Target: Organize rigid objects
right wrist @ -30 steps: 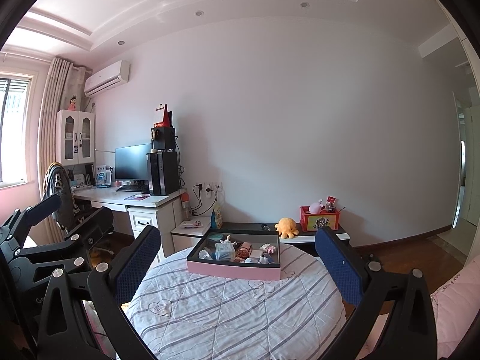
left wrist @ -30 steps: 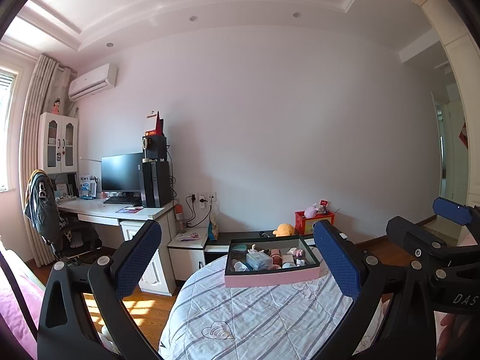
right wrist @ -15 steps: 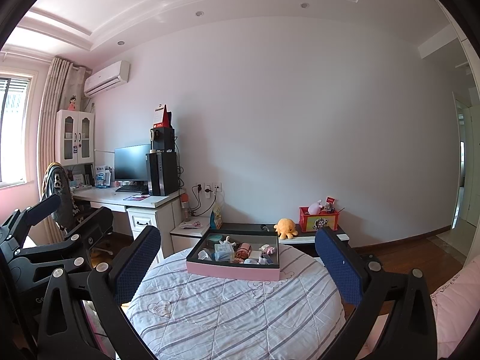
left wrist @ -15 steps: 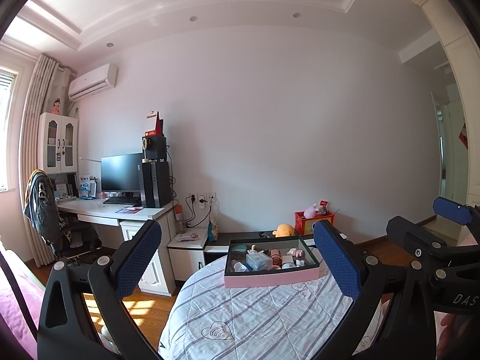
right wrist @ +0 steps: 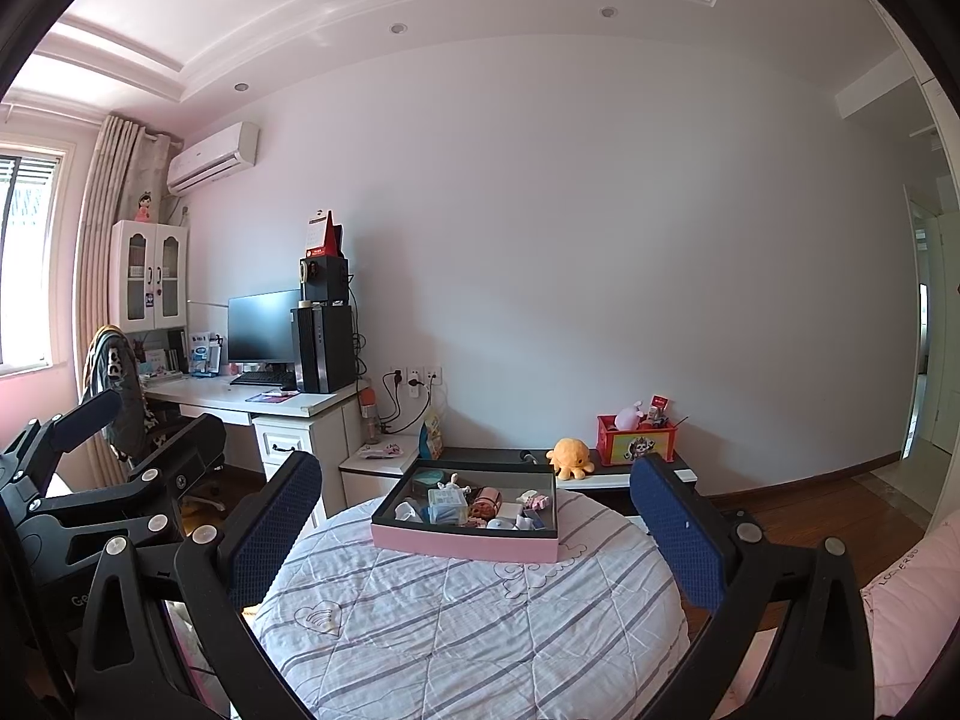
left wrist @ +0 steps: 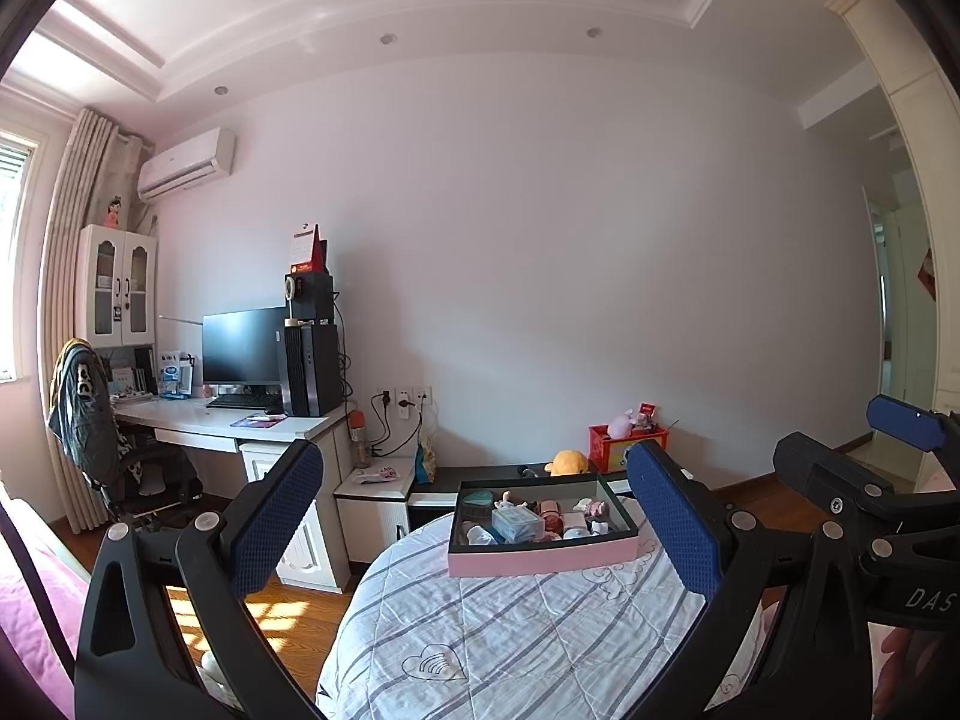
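A pink-sided box [left wrist: 543, 558] [right wrist: 462, 543] with a dark inner wall stands on the far part of a round table covered by a striped quilt [left wrist: 510, 636] [right wrist: 456, 618]. Inside lie several small objects, among them a clear blue case [left wrist: 516, 523] [right wrist: 447, 504]. My left gripper [left wrist: 474, 522] is open and empty, held well short of the box. My right gripper [right wrist: 474, 531] is likewise open and empty, to the right of the left one. Each gripper shows at the edge of the other's view.
A white desk [right wrist: 252, 402] with monitor and computer tower stands at the left, a chair [left wrist: 90, 420] beside it. A low dark bench behind the table carries an orange plush [right wrist: 570, 456] and a red box [right wrist: 636, 441]. Wooden floor lies to the right; pink bedding [right wrist: 912, 606] at the lower right.
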